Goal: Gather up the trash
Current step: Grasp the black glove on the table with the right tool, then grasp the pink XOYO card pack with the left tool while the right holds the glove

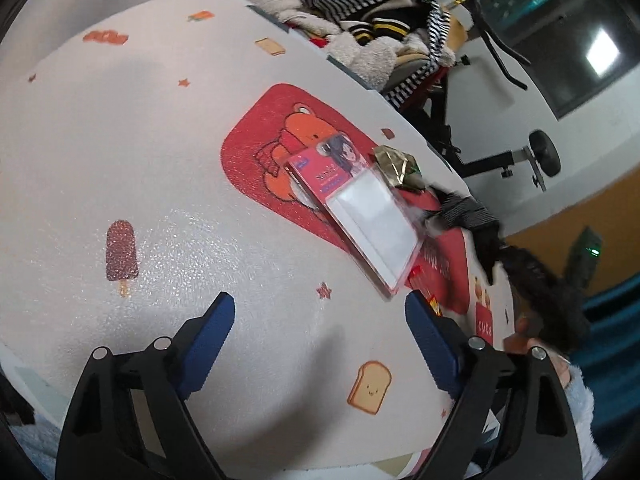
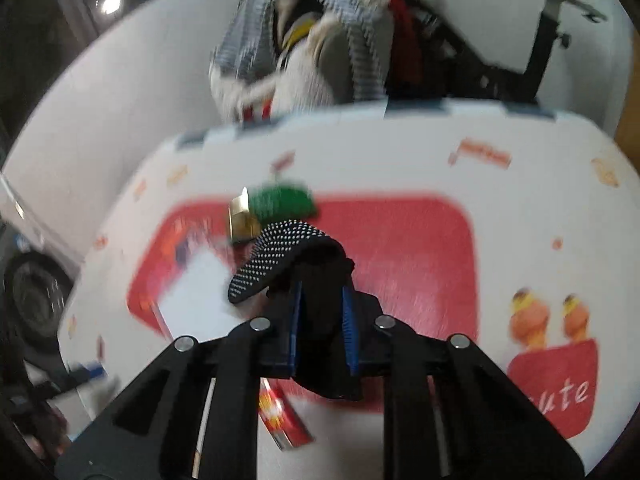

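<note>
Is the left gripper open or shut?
Open. The left gripper has its blue fingers wide apart above the mat, with nothing between them.

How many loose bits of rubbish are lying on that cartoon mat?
3: a pink-and-clear plastic package mid-mat, a crumpled gold-green wrapper just beyond it, and a red wrapper near the mat's edge. More may be hidden.

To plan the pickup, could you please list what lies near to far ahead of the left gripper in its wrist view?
Left gripper → pink-edged clear plastic package → crumpled gold foil wrapper → heap of striped clothes.
</note>
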Tool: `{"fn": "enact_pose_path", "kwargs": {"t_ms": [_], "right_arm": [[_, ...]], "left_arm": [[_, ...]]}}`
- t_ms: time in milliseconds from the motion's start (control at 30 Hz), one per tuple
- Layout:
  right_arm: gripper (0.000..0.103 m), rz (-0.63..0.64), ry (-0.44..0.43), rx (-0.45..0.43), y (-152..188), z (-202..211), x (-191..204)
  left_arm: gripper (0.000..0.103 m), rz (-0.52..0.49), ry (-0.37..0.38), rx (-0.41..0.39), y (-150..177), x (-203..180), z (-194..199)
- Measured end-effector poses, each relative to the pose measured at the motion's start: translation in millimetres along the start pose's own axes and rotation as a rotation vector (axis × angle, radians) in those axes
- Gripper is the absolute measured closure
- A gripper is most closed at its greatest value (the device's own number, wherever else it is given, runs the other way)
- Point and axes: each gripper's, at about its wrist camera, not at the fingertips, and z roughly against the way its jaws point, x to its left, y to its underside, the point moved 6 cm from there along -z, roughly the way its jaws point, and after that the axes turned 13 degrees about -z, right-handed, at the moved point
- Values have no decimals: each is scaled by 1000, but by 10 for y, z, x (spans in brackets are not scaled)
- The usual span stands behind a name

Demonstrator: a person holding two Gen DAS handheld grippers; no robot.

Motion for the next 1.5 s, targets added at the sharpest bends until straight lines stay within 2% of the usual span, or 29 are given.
{"fn": "enact_pose_path", "kwargs": {"t_ms": [100, 200, 300, 367, 400, 533, 600, 667, 733, 900, 1033, 1133, 1333, 1500], "right_arm": [[83, -12, -3, -32, -88, -7, 54], [83, 28, 15, 13, -96, -242, 165], [83, 58, 72, 96, -19, -537, 187], [83, 60, 88, 200, 107, -711, 210], [83, 66, 88, 217, 141, -738, 230], [83, 194, 28, 317, 511, -704, 489], [83, 222, -53, 411, 780, -623, 674], [83, 240, -99, 440, 896, -553, 786], [83, 255, -108, 418, 944, -421, 821], [83, 118, -103, 310, 713, -125, 556], [83, 38, -88, 196, 569, 124, 315], [83, -35, -87, 128, 466, 301, 81], [83, -54, -93, 96, 459, 494, -115], [83, -69, -99, 104, 499, 599, -178]], "left_arm": [[20, 43, 16, -10, -69, 45, -30], [20, 65, 28, -20, -127, 57, -41], [20, 78, 43, -23, -188, 50, -65], [20, 86, 54, -18, -214, 49, -90], [20, 88, 56, -16, -223, 56, -97], [18, 86, 53, -10, -248, 98, -138], [10, 103, 29, -5, -240, 157, -135], [6, 123, -11, 0, -233, 215, -123], [6, 118, -50, 3, -230, 247, -97], [6, 8, -240, 32, -205, 152, -66], [6, -14, -308, 31, -216, 50, -118], [6, -24, -394, 43, -221, 18, -203], [6, -23, -567, 66, -240, 68, -313], [6, 2, -624, 65, -276, 123, -363]]}}
